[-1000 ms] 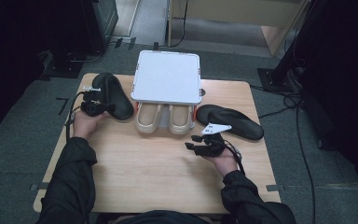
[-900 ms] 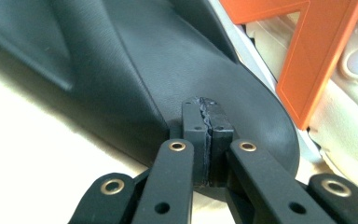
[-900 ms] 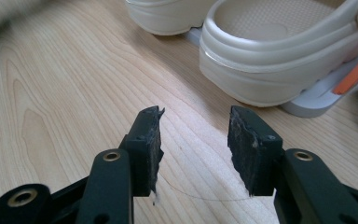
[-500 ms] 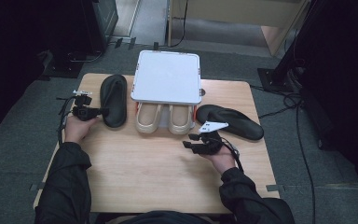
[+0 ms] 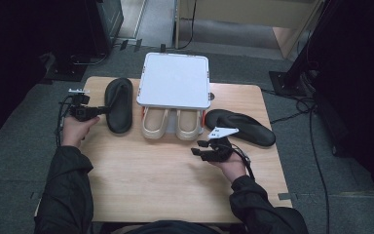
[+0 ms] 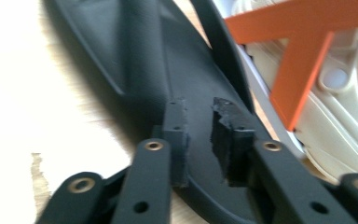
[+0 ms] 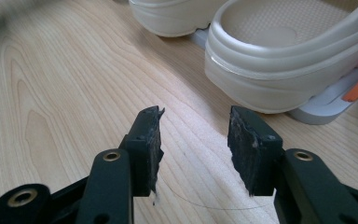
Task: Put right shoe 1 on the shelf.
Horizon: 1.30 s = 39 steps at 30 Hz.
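Resting at about nine o'clock on the bench [image 5: 175,180], the left hand-held gripper [image 5: 100,110] points toward the black slipper [image 5: 119,103] lying just beside it. Its jaws have just been opening; in the left gripper view they stand slightly apart over the slipper's edge, their pads not pressing on it. The right hand-held gripper [image 5: 200,147] hovers near four o'clock, jaws spread over bare wood with nothing between them, close to the cream slippers [image 5: 170,123] tucked under the white rack [image 5: 174,80]. Another black slipper [image 5: 243,126] lies at three o'clock.
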Tool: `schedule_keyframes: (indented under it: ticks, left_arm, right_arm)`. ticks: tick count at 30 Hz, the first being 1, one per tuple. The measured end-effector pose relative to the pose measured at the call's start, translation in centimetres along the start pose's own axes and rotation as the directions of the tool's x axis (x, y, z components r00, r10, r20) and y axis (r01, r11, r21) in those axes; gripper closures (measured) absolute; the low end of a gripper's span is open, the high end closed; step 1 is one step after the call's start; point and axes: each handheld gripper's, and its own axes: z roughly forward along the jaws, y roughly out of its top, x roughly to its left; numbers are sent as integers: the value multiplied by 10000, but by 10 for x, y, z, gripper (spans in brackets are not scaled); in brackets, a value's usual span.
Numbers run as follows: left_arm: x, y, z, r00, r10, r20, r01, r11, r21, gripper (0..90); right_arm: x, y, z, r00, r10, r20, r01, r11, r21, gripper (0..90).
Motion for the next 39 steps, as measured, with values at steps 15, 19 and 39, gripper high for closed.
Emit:
schedule_keyframes:
  ticks: [15, 19, 39]
  left_arm:
    - [14, 19, 17, 9993, -315, -222, 315, 9995, 3, 607]
    - [18, 21, 24, 9988, -399, -268, 402, 9992, 91, 600]
    - [20, 20, 48, 9984, -294, -478, 282, 9993, -247, 655]
  right_arm:
    - [2, -9, -6, 9998, 131, 168, -132, 9999, 55, 547]
    - [3, -11, -8, 9997, 171, 186, -174, 9998, 140, 546]
    - [3, -16, -9, 9992, 282, 285, -286, 9995, 132, 539]
